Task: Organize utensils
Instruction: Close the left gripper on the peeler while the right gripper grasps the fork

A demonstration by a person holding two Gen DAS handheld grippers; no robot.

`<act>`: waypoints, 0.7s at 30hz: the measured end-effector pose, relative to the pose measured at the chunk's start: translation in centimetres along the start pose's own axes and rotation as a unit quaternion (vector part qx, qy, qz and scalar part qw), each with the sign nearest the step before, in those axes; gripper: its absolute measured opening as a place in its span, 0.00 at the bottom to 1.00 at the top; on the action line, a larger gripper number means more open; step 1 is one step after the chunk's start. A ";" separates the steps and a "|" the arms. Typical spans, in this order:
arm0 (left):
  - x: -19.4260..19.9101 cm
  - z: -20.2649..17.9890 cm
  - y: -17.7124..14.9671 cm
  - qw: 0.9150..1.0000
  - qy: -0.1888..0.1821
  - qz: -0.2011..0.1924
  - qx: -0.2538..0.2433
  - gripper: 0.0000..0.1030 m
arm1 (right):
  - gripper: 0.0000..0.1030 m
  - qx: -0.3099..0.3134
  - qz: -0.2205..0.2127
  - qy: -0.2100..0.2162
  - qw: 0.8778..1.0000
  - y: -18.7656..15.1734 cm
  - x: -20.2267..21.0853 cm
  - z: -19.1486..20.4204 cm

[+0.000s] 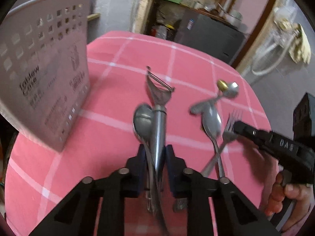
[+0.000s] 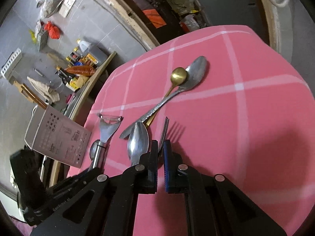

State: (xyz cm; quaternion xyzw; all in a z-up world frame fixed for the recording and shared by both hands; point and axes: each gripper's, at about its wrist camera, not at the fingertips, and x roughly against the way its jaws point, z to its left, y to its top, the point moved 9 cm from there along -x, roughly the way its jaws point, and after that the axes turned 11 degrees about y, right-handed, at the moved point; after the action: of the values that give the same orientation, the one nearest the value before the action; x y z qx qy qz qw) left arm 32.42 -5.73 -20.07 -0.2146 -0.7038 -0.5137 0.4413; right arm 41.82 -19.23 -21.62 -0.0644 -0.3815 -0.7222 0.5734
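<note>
My left gripper point(image 1: 154, 153) is shut on a steel peeler point(image 1: 159, 106) and a spoon point(image 1: 142, 121), held together above the pink checked table point(image 1: 110, 137). The grey perforated utensil holder point(image 1: 43, 68) stands just to their left. My right gripper point(image 2: 161, 147) is shut on a fork point(image 2: 165, 129), its tines edge-on between the blue pads. On the cloth lie a steel spoon point(image 2: 137, 139), a long steel spoon point(image 2: 195, 74) and a small gold spoon point(image 2: 178, 74), overlapping each other.
The holder point(image 2: 59, 141) and the peeler point(image 2: 107, 129) also show at the left of the right wrist view. The table edge curves close behind the utensils. Beyond it are grey floor, shelves with bottles point(image 2: 82, 59) and a dark cabinet point(image 1: 208, 31).
</note>
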 end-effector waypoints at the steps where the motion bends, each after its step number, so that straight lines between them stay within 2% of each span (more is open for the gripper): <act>1: 0.2 -0.1 -0.3 1.000 -0.006 0.002 -0.003 0.17 | 0.05 -0.006 -0.004 0.000 1.000 -0.3 0.5 -0.1; 6: 1.0 0.8 -1.4 0.998 -0.051 0.030 0.013 0.17 | 0.05 -0.024 -0.030 -0.005 0.999 -1.7 3.5 -0.5; 10: 2.3 0.9 -3.1 0.996 -0.074 0.049 -0.005 0.17 | 0.05 -0.036 -0.046 -0.008 0.998 -2.9 5.5 -0.3; 16: 4.2 0.4 -5.2 0.990 -0.106 0.076 -0.054 0.17 | 0.05 -0.056 -0.039 -0.002 0.998 -4.6 6.3 -0.7; 21: 4.3 0.7 -5.7 0.983 -0.147 0.107 -0.035 0.18 | 0.05 -0.067 -0.032 -0.003 0.997 -5.2 5.7 -1.4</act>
State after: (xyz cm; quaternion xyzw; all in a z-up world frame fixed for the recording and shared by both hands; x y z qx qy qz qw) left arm 25.62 -7.93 -19.59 -0.3774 -0.7154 -0.4507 0.3777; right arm 35.86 -24.29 -22.01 -0.0925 -0.3361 -0.7636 0.5435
